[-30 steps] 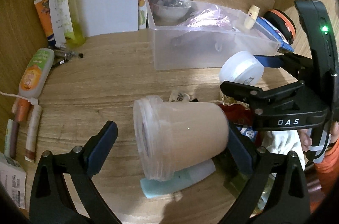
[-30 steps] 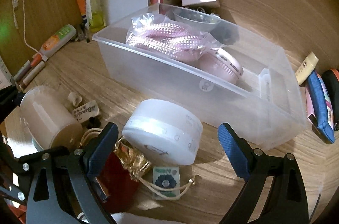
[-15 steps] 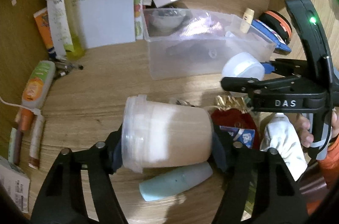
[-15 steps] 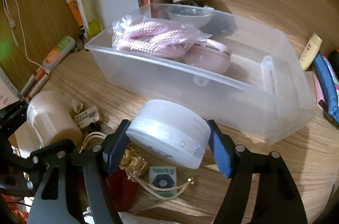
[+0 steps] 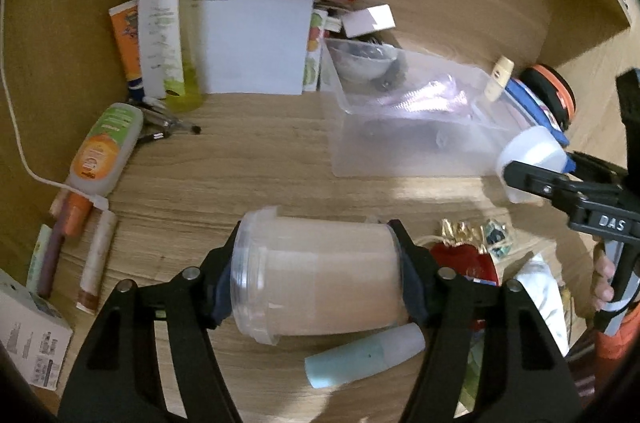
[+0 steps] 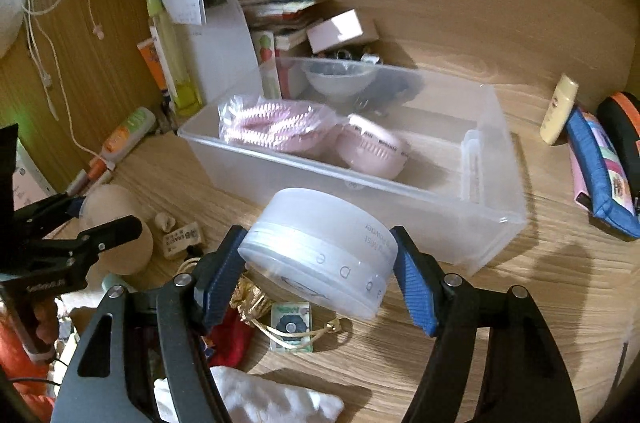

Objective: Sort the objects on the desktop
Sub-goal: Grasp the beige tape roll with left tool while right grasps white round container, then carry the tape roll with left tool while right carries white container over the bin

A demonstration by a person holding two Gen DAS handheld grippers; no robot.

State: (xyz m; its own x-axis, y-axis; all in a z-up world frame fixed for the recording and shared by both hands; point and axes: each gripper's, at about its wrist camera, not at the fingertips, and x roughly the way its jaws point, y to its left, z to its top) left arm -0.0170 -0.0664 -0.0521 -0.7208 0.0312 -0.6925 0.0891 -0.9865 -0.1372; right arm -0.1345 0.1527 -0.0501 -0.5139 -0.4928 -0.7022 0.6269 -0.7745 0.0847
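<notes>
My left gripper [image 5: 316, 275] is shut on a beige jar with a clear lid [image 5: 320, 275], held sideways above the wooden desk; the jar also shows in the right wrist view [image 6: 116, 223]. My right gripper [image 6: 320, 263] is shut on a round white jar [image 6: 320, 251], lifted and tilted in front of the clear plastic bin [image 6: 492, 223]. The white jar also shows in the left wrist view [image 5: 528, 155] by the bin's [image 5: 384, 151] right end. The bin holds a bagged pink item [image 6: 276, 123], a pink round case [image 6: 372, 151] and a small bowl [image 6: 340, 79].
A pale blue tube [image 5: 364, 355], red pouch [image 5: 464, 263] with gold cord and white cloth [image 6: 272, 399] lie below the grippers. An orange-label bottle [image 5: 100, 151], pens, tubes and a paper holder [image 5: 248, 35] stand left. A blue pencil case [image 6: 600, 171] lies right of the bin.
Both grippers closed: the left on the beige jar, the right on the white jar. Both jars have been lifted off the desk, the white one toward the bin.
</notes>
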